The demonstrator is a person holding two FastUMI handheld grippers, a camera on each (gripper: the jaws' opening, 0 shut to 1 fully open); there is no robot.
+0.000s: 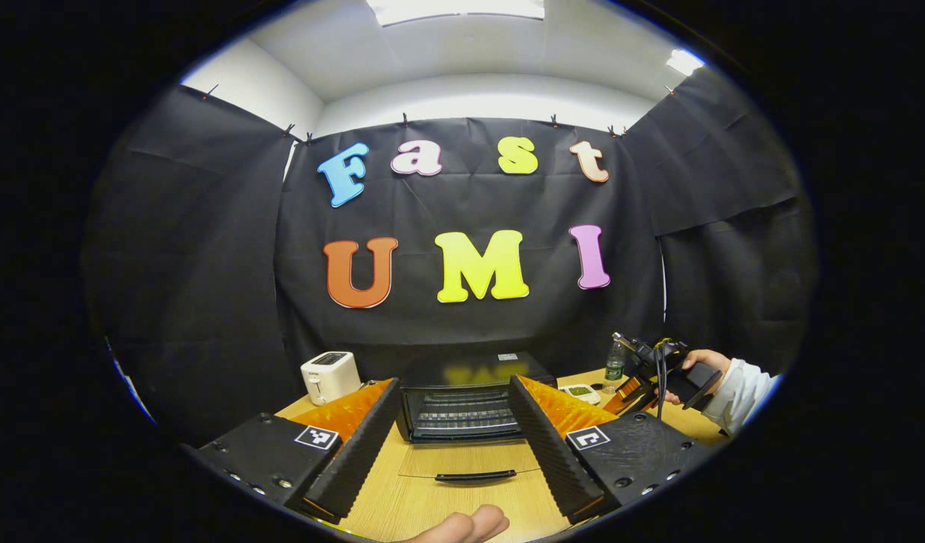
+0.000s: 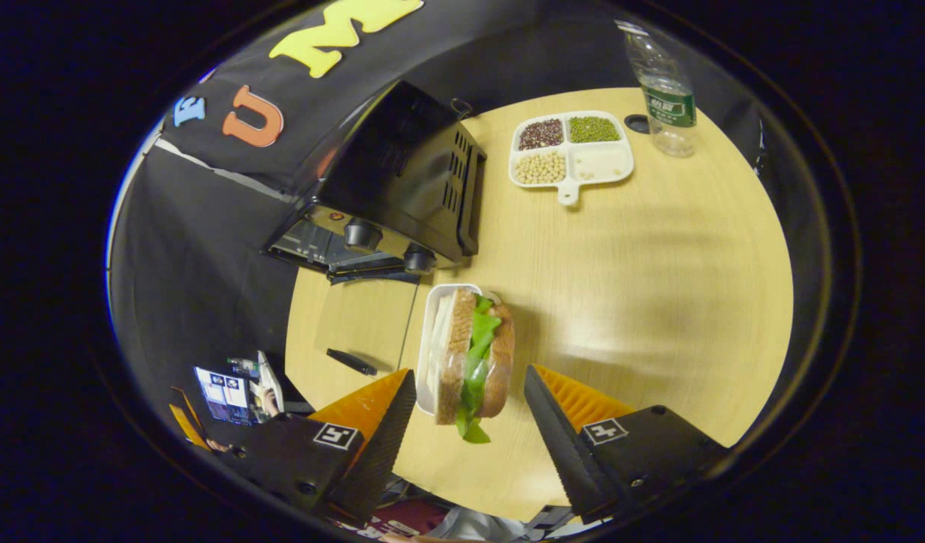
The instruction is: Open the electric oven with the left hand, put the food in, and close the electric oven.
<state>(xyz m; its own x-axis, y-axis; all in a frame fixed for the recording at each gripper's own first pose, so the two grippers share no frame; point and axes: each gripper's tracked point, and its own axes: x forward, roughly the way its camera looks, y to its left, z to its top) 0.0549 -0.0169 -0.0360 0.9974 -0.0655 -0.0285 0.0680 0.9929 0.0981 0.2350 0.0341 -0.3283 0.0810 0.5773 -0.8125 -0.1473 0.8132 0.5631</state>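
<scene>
The black electric oven (image 1: 462, 403) stands open on the wooden bench (image 2: 658, 302), glass door flat. One sandwich with green lettuce (image 2: 470, 362) lies on its white tray between the wide-open fingers of the right hand-held gripper (image 2: 470, 422) — not gripped. A crooked pinch could spill the filling. The left hand-held gripper (image 1: 451, 445) is open too, empty — two grippers, one oven

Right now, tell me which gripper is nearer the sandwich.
Right. The right gripper hangs open just above the sandwich, its fingers on either side, not touching. The left gripper is open over at the oven, facing its lowered door.
</scene>
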